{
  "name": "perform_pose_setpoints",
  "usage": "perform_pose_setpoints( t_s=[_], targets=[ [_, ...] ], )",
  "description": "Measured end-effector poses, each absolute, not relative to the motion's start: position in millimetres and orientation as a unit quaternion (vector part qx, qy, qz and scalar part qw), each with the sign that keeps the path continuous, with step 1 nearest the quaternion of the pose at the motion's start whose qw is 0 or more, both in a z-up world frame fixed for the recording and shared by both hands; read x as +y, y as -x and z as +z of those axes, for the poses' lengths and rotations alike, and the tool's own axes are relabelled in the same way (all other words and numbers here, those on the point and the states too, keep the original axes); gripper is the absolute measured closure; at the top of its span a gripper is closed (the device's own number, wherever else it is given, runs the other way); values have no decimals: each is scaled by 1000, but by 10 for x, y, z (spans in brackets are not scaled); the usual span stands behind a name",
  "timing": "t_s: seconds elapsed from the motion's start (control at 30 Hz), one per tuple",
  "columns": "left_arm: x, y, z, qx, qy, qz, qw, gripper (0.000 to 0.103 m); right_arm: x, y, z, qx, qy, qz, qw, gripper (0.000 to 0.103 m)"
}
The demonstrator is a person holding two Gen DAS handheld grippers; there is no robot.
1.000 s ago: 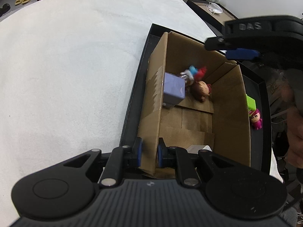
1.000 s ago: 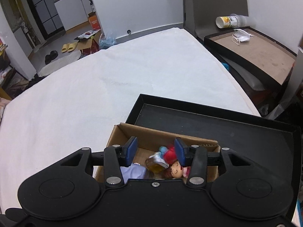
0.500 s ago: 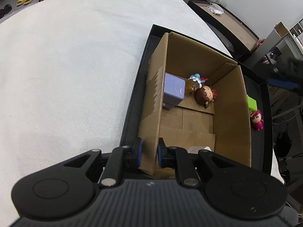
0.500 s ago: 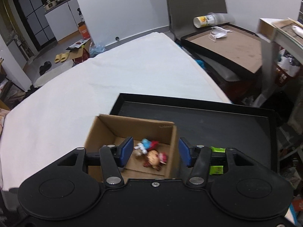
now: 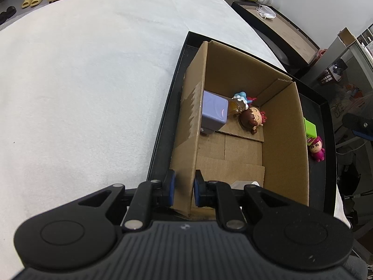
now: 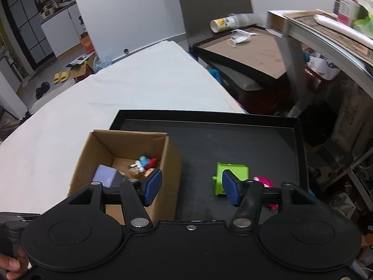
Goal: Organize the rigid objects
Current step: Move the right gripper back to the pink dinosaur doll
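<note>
An open cardboard box (image 5: pixel 284 140) (image 6: pixel 172 163) stands in a black tray (image 5: pixel 326 163) (image 6: pixel 233 140). My left gripper (image 5: pixel 183 187) is shut on the box's near left wall. Inside lie a lilac cube (image 5: pixel 213 114) (image 6: pixel 105 177), a blue and red figure (image 5: pixel 242 96) (image 6: pixel 144 161), a small amber bottle (image 5: pixel 236 108) and a brown-haired doll head (image 5: pixel 251 120). On the tray right of the box sit a green block (image 5: pixel 310 129) (image 6: pixel 230 175) and a pink figure (image 5: pixel 317 149) (image 6: pixel 263 182). My right gripper (image 6: pixel 190 186) hovers over the tray beside the box, jaws opening, nothing between them.
The tray lies at the right end of a white-covered table (image 5: pixel 81 81) (image 6: pixel 116 98). Beyond the table's edge stands a second dark tray (image 6: pixel 244 51) with a tipped cup (image 6: pixel 223 23) and a white mask. A metal shelf (image 6: pixel 326 46) and clutter fill the right side.
My right gripper has pulled out of the box, moved right over the tray and spread its jaws. The toys it hovered over lie in the box. My left gripper kept its grip.
</note>
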State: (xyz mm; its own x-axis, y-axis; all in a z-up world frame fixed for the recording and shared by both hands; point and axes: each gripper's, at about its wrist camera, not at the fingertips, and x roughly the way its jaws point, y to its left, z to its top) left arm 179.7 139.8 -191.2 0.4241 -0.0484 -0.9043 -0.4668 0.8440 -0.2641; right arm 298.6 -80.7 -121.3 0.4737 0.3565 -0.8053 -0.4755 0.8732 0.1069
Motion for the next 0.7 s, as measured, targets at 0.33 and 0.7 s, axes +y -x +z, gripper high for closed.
perform_pose_setpoints(
  t_s=[0.33,0.7],
  targets=[
    [1384,-1787,-1908,519,236,128,811,89,-1142,-2942,-1362,436,57,234,867,38],
    [1393,-1839,-1912,527,237,128,806,89,-1485,-3006,-1632,437,39,214,873,38]
  ],
)
